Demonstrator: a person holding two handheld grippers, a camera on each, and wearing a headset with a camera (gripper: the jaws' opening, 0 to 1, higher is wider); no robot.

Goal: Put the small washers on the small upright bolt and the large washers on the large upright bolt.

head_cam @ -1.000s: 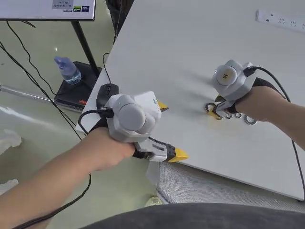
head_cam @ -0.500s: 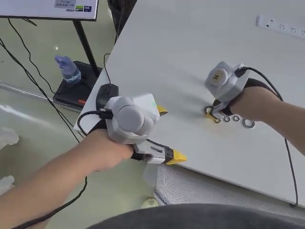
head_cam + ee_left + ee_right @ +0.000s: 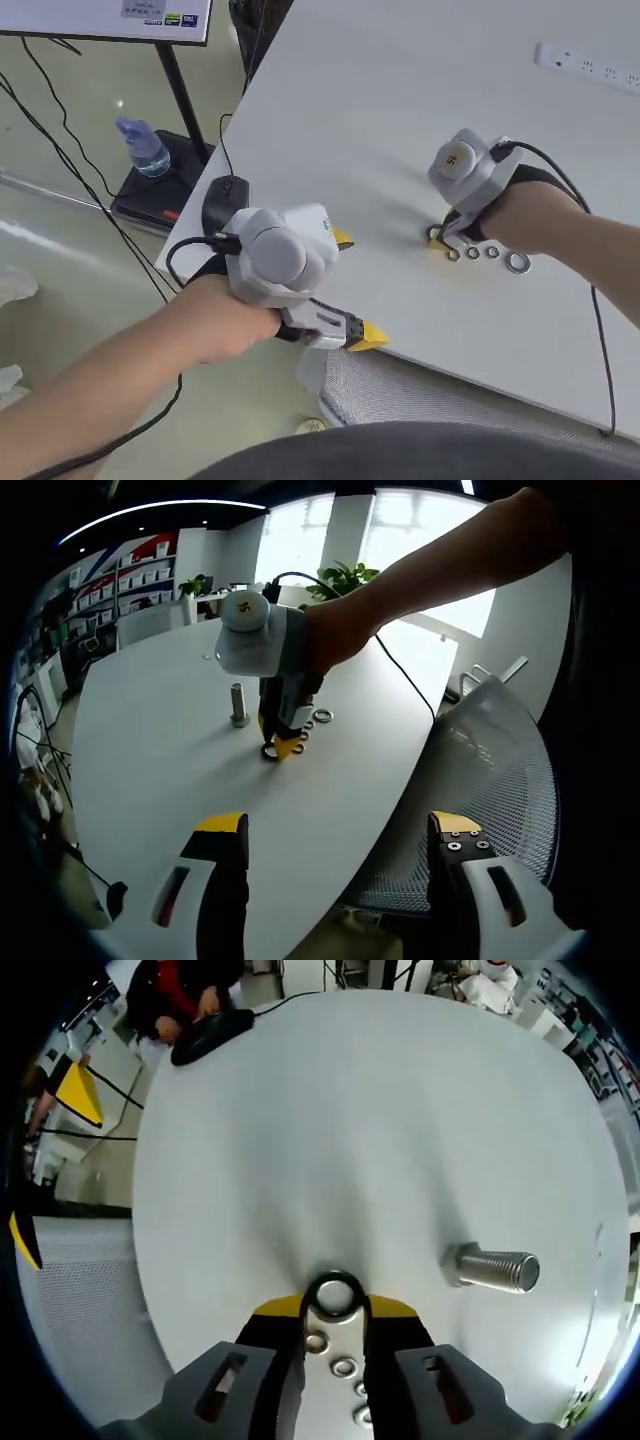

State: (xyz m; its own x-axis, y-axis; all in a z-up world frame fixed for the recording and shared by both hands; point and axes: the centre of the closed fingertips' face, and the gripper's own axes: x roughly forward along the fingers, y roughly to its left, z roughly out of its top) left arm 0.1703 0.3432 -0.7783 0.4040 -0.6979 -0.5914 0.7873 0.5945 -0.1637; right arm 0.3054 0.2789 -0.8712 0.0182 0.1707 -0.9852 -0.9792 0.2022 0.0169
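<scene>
In the head view the left hand-held gripper (image 3: 355, 287) hangs over the near edge of the white table (image 3: 400, 120), its yellow-tipped jaws spread wide, a black mouse (image 3: 225, 195) just behind it. The right hand-held gripper (image 3: 442, 240) points down at the table with a large washer (image 3: 434, 233) at its tips. A row of small washers (image 3: 472, 252) lies just beside it, ending in a wider washer (image 3: 518, 263). In the left gripper view its own jaws stand far apart with nothing between them. Further along the table, the right hand-held gripper (image 3: 281, 746) reaches down to the large washer (image 3: 270, 752), and the upright bolt (image 3: 239, 705) stands near it, apart from the washers. In the right gripper view the yellow tips sit close on either side of the large washer (image 3: 334, 1295), which lies flat on the table. Whether they press on it I cannot tell. The small washers (image 3: 344, 1366) lie between the jaws, and the upright bolt (image 3: 490, 1267) stands off to one side.
</scene>
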